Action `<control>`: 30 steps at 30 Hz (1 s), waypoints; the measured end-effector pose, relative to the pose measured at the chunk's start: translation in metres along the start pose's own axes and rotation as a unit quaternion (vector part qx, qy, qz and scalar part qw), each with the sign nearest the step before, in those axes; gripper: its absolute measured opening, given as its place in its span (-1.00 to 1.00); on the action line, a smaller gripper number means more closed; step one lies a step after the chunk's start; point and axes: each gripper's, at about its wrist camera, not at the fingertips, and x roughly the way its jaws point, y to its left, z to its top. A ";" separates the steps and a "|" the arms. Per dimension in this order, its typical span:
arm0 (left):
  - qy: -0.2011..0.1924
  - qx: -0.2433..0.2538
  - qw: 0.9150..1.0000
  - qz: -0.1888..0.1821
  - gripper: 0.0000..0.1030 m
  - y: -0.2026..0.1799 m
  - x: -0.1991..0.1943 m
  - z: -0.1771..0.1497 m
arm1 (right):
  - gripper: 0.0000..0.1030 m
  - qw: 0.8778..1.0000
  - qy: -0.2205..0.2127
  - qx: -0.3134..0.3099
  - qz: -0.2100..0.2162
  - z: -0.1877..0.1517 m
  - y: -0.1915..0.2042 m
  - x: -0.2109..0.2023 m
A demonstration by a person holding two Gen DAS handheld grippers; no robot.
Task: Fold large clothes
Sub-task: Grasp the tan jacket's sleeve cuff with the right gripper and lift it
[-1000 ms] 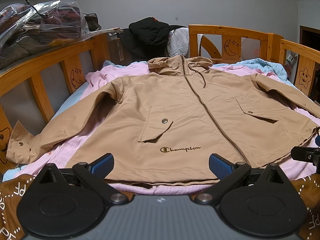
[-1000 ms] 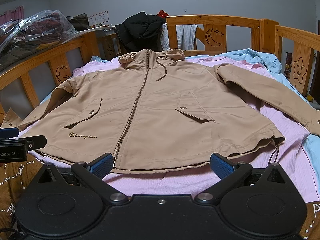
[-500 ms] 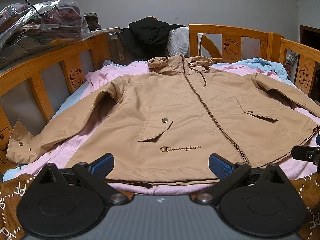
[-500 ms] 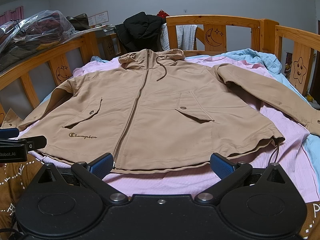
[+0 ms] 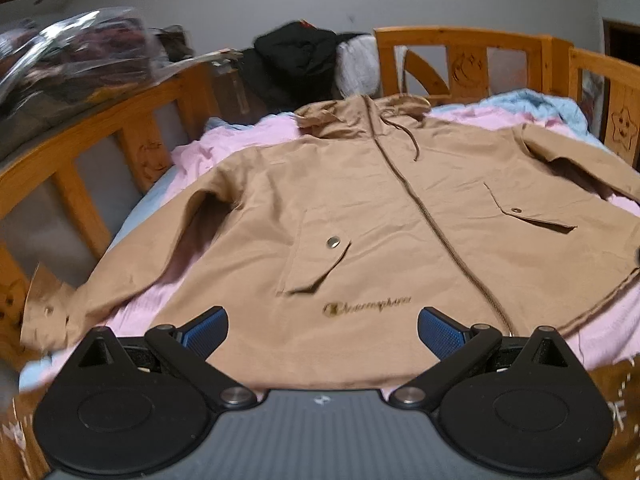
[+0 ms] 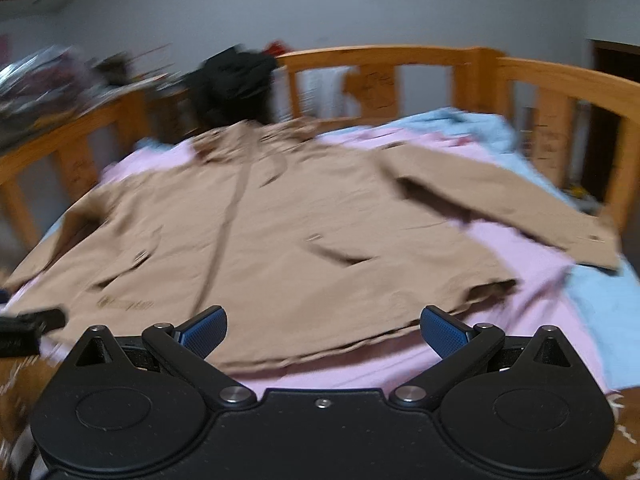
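A tan hooded zip jacket lies flat, front up, on a pink sheet, sleeves spread to both sides. It also shows in the right wrist view, blurred. My left gripper is open and empty, just above the jacket's hem near the logo. My right gripper is open and empty, over the hem on the right half. The left gripper's tip shows at the left edge of the right wrist view.
A wooden bed rail surrounds the bed on the left, far and right sides. A black garment hangs on the far rail. Bagged clothes sit beyond the left rail. A light blue blanket lies at the right.
Both grippers have begun to move: the left one forward toward the jacket, the right one swinging to the right, blurring its view. Both stay open.
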 end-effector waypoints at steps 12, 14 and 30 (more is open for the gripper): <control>-0.016 0.092 0.996 -0.017 0.99 -0.049 0.008 0.116 | 0.99 0.952 0.026 0.290 -0.099 0.044 -0.172 0.047; -0.004 0.075 0.997 -0.027 0.99 -0.053 0.019 0.122 | 0.99 0.927 0.036 0.356 -0.114 0.041 -0.198 0.063; 0.044 0.020 0.990 -0.133 0.99 -0.052 0.060 0.126 | 0.34 0.807 -0.080 0.539 -0.228 0.036 -0.254 0.151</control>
